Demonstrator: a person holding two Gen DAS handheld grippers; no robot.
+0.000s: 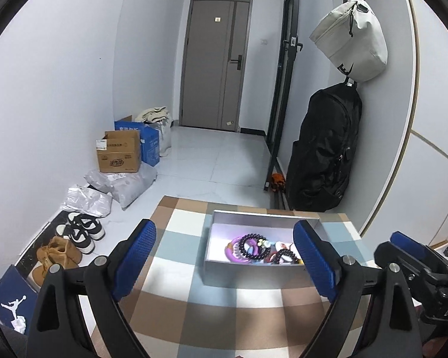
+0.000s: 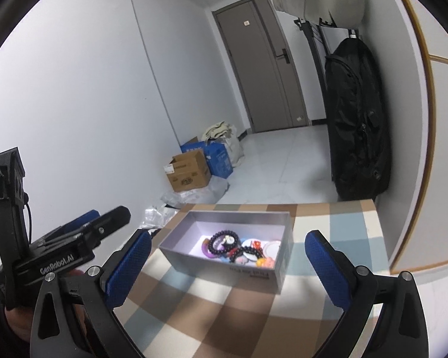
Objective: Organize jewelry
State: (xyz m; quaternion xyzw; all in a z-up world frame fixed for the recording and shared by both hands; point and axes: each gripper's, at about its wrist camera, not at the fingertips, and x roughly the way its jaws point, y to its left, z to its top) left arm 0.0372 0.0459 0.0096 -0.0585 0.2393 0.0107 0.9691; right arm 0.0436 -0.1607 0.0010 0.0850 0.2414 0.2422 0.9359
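Note:
A grey open box point(image 1: 248, 219) stands on the checked tablecloth point(image 1: 179, 265); it also shows in the right wrist view point(image 2: 224, 264). Inside lie a dark bead bracelet point(image 1: 249, 246), a purple ring point(image 1: 233, 252) and several small coloured pieces; the bead bracelet point(image 2: 221, 240) and purple ring point(image 2: 207, 250) show from the right too. My left gripper point(image 1: 224, 264) is open and empty, held in front of the box. My right gripper point(image 2: 228, 271) is open and empty, near the box's front wall. The left gripper's body point(image 2: 74, 247) shows at the left of the right wrist view.
A black backpack point(image 1: 325, 149) and a pale bag point(image 1: 352, 35) hang on the right wall. Cardboard boxes point(image 1: 119, 152), plastic parcels point(image 1: 122, 183) and shoes point(image 1: 80, 231) lie on the floor at the left. A grey door point(image 1: 215, 62) stands at the back.

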